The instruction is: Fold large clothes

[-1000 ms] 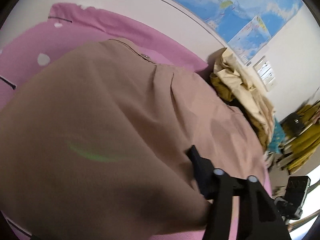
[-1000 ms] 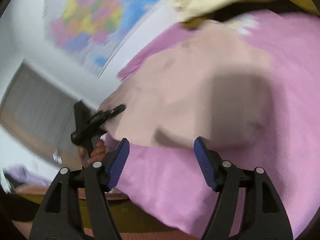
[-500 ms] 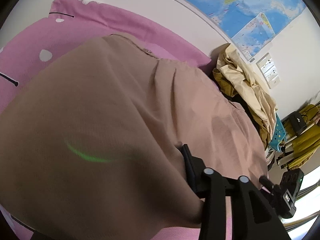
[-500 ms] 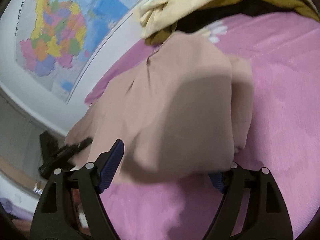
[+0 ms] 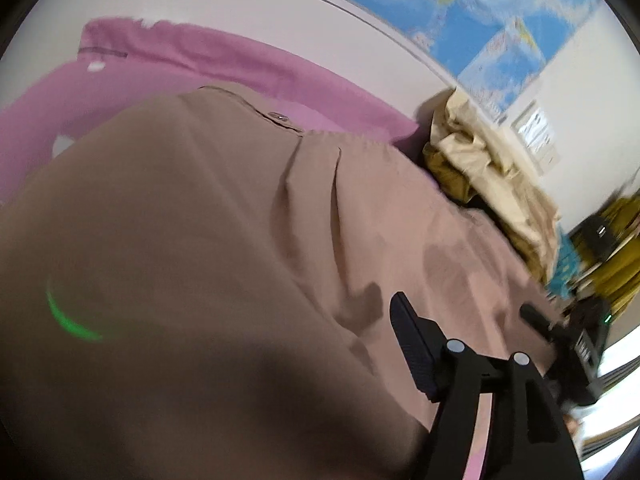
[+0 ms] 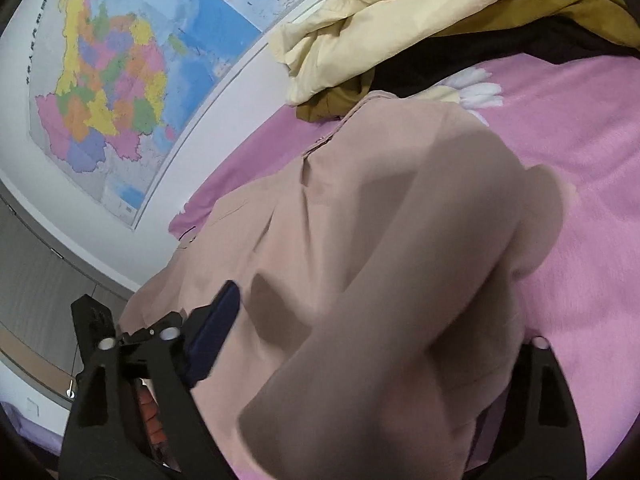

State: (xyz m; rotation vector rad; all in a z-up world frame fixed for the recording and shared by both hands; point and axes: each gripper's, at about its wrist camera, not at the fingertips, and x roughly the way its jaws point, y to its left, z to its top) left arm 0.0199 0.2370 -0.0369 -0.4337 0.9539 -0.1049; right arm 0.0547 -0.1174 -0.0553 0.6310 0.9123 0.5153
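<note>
Right claw (image 6: 360, 344) straddles the tan garment (image 6: 360, 208), jaws wide.

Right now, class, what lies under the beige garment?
The pink blanket shows around the beige garment and runs beneath it. Anything else under the cloth is covered and cannot be seen.

One tan garment (image 6: 360, 240), two maps (image 6: 112, 92).

A plain tan garment (image 5: 200, 240) lies on a pink bedspread (image 6: 580, 160) with white flower prints. Pale yellow clothes (image 6: 380, 20) sit under a multicoloured map (image 6: 112, 80).
</note>
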